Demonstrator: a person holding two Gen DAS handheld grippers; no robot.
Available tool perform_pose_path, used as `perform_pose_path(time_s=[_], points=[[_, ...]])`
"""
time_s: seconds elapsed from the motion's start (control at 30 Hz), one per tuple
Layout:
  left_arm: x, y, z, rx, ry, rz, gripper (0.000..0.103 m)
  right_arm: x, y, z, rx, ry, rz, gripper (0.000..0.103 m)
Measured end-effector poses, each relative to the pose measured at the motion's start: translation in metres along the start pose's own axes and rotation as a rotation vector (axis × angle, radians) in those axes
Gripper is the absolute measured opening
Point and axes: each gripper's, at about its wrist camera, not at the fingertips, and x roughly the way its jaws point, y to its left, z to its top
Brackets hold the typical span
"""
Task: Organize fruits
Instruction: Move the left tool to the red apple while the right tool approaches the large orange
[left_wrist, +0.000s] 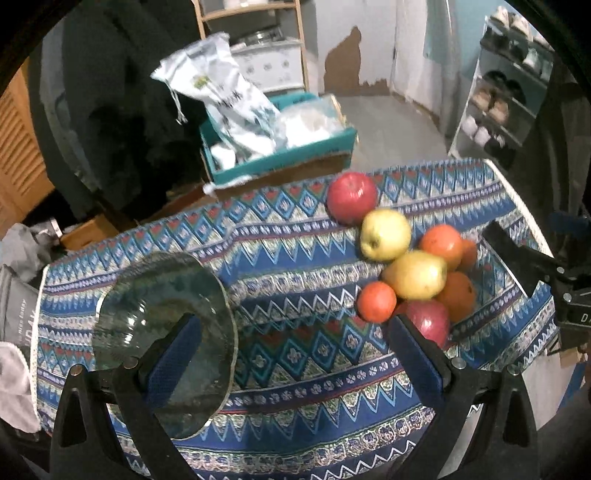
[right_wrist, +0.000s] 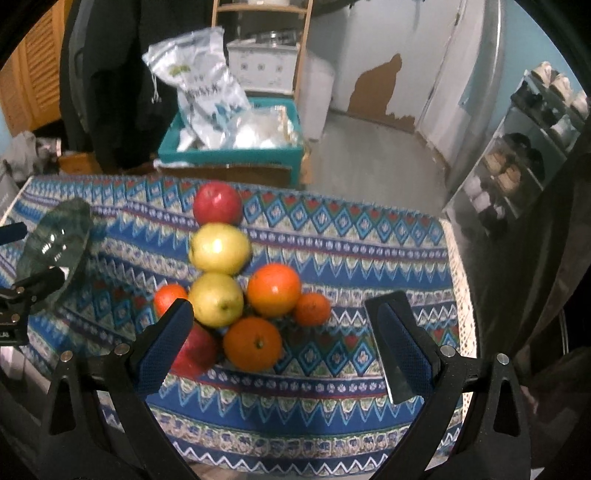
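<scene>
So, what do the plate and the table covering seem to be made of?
The plate looks like clear glass with a faint green tint and a glossy finish: the cloth's pattern shows through it and its surface carries bright reflections. Clear plastic cannot be ruled out. The table covering looks like woven fabric with a matte finish: it has printed or woven geometric bands, soft folds and a pale lacy edge.

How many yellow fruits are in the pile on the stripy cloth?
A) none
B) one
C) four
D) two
D: two yellow fruits sit touching each other in the pile, with red apples and oranges around them on the patterned cloth.
</scene>
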Motion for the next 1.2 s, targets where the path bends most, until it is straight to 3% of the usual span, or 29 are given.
perform_pose_path(time_s=[0.17,0.27,0.63,0.93,1.2], points=[[0.024,-0.006,-0.004,0.001,0.060,-0.027,0.100,0.025,-0.003,-0.014,-0.018,0.074,0.013,0.099],[0.034,-0.012,-0.006,0.003,0.081,-0.034,0.093,0.042,-0.003,-0.023,-0.033,0.124,0.017,0.099],[0.064,-0.030,-0.011,0.011,0.167,-0.076,0.093,0.085,0.006,-0.046,-0.117,0.235,0.083,0.099],[0.080,-0.038,-0.015,0.013,0.192,-0.096,0.097,0.110,0.014,-0.048,-0.176,0.269,0.122,0.098],[0.084,-0.054,-0.016,0.102,0.178,-0.102,0.099,0.132,0.025,-0.045,-0.234,0.297,0.153,0.091]])
